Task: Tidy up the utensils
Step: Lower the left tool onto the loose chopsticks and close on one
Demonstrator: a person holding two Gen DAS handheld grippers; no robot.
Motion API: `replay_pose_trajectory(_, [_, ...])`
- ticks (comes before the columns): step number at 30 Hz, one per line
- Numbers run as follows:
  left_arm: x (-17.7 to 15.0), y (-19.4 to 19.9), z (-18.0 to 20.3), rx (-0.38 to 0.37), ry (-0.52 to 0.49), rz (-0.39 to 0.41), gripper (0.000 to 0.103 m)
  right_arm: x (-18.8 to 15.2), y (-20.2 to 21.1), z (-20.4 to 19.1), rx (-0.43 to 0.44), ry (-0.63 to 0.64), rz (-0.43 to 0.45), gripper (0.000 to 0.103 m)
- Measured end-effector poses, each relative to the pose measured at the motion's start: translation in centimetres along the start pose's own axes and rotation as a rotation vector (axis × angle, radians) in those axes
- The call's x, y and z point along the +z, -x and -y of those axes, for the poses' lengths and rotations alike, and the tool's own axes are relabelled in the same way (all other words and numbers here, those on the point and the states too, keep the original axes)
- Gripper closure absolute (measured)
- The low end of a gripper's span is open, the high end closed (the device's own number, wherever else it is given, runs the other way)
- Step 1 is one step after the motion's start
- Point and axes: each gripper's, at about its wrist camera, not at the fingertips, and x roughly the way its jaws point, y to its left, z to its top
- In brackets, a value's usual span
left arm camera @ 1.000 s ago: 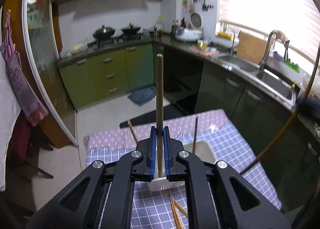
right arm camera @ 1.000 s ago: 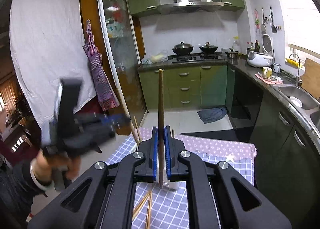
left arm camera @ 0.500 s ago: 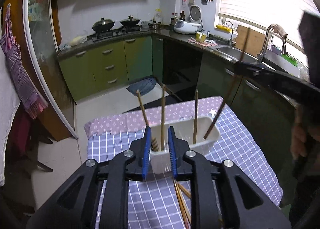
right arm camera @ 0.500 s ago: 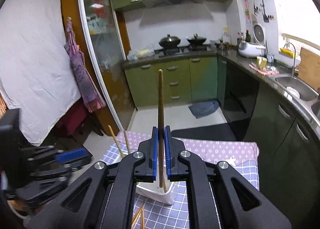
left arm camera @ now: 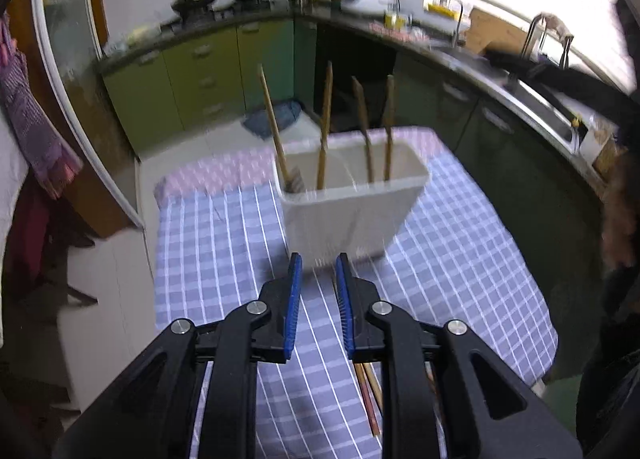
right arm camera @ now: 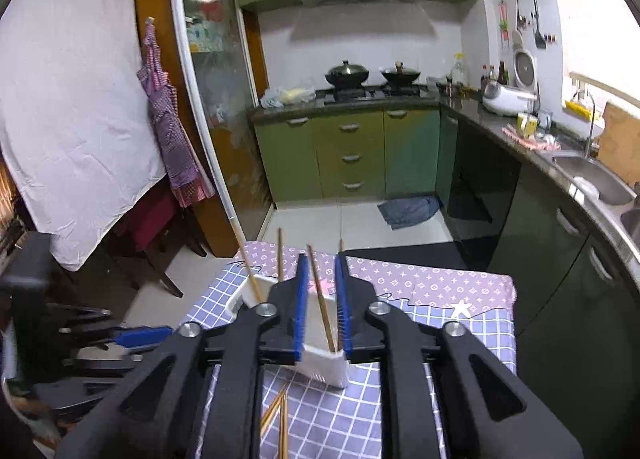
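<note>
Four wooden chopsticks (left arm camera: 325,119) stand upright in a white plastic holder (left arm camera: 352,211) that sits on a tabletop (left arm camera: 224,243) covered in a blue and white checked cloth. The left gripper (left arm camera: 317,299) hovers just in front of the holder, its blue-padded fingers (left arm camera: 294,299) spread apart and grasping nothing. The right gripper (right arm camera: 322,307) hangs directly above the holder, its fingers likewise released, with one leaning chopstick (right arm camera: 320,299) rising in the gap between them but apparently not pinched. More loose chopsticks (left arm camera: 366,395) lie flat on the cloth on the near side of the holder, partly hidden beneath the left gripper. These seem to be the next pieces to collect. To do this step well, a gripper should probably drop low to the cloth in front of the holder, line its fingers across a single stick near the middle, and close firmly so the thin stick does not roll or swivel. Lifting it, turning it upright, and lowering it into a free spot inside the holder should follow, releasing only once the tip rests on the holder's bottom. The right gripper would best rise straight up from the holder to avoid knocking the leaning stick.
</note>
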Motion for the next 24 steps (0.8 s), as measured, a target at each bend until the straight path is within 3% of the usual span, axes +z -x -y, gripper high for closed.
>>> replay_pose_trajectory(4, [-1.9, -3.1, 0.5, -0.016, 0.019, -0.108, 0.086, -3.6, 2.3, 0.1, 0.010, 0.010, -0.041, 0.081])
replay_pose_trajectory(11, [-5.0, -9.8, 1.3, -0.046, 0.061, -0.339, 0.086, -13.2, -0.2, 2.3, -0.005, -0.016, -0.272, 0.081])
replay_pose_trajectory(16, [-5.9, -13.0, 2.1, -0.044, 0.075, -0.410, 0.086, -17.6, -2.2, 5.1, 0.005, -0.098, -0.369, 0.081])
replay_pose_trajectory(22, [-5.9, -14.7, 2.8, -0.021, 0.060, -0.442, 0.086, -18.8, -2.0, 5.7, 0.018, -0.115, -0.378, 0.081])
replay_pose_trajectory(24, [-5.8, -15.0, 2.8, -0.020, 0.055, -0.450, 0.086, -18.7, -2.0, 5.8, 0.021, -0.116, -0.376, 0.074])
